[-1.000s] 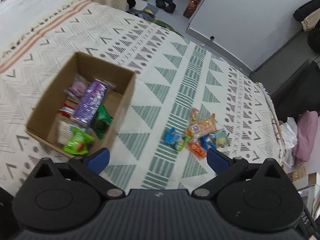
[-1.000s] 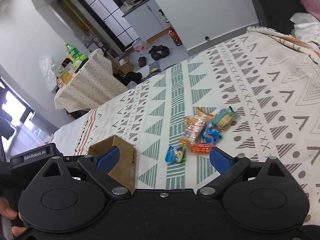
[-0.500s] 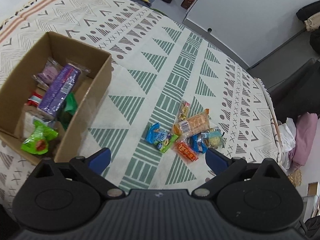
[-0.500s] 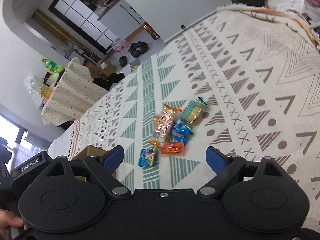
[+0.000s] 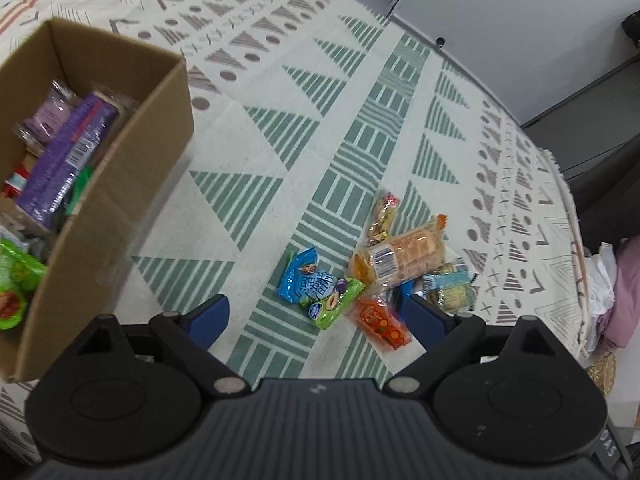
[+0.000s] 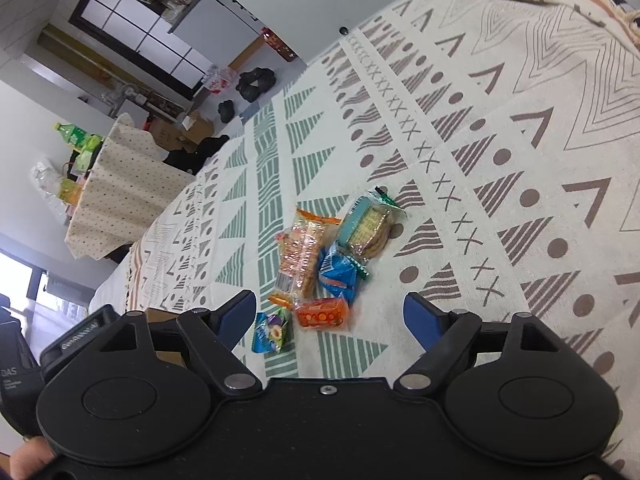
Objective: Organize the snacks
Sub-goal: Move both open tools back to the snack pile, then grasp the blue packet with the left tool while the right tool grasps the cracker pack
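Both tools closer to loose snack pile (image 5: 384, 268) than before. Left tool (image 5: 316, 316) and right tool (image 6: 330, 312) spread wide, holding nothing. Cardboard box (image 5: 132, 184) partly filled; pile remains on bed (image 5: 248, 128).

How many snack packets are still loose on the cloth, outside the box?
6, clustered: blue-green packet nearest the cardboard box, orange packet, long cracker pack, small candy packet, blue packet, biscuit pack. Overlaps may hide more.

the left claw's housing (image 5: 610, 446) seems to read "das"; snack labels stay illegible.
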Available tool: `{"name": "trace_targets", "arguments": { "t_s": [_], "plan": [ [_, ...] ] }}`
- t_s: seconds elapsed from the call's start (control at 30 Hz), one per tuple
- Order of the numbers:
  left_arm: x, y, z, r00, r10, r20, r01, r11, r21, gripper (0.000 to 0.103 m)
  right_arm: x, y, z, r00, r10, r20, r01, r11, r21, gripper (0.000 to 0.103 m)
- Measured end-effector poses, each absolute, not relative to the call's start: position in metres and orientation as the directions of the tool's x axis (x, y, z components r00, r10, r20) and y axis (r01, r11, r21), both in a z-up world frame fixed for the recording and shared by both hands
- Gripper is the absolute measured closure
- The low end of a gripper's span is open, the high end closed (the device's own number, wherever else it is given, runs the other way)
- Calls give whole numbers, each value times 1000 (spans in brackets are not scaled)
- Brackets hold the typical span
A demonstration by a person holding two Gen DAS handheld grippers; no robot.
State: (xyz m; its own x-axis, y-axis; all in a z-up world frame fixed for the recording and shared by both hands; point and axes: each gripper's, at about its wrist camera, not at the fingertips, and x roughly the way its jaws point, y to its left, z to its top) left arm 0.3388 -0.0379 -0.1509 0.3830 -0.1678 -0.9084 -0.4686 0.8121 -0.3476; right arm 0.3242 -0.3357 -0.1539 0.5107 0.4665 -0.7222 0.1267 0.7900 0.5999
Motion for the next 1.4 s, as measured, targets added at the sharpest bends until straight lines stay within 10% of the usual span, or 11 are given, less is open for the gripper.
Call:
{"name": "trace_targets", "arguments": {
  "t_s": [0.3, 0.63, 1.4],
  "plan": [
    [361, -44, -187, 333, -155, -930, -486, 817, -310, 24, 352, -335, -174, 473, 464, -749, 144, 798, 586, 28],
    [371, -44, -208, 277, -127, -952, -516, 816, -259, 76, 384, -334, -197, 447, 461, -767, 187, 791, 583, 37],
    [387, -19, -172, 318, -59, -946, -537, 812, -231, 76, 440, -303, -226, 380, 299, -875, 329, 840, 430, 43]
  ]
}}
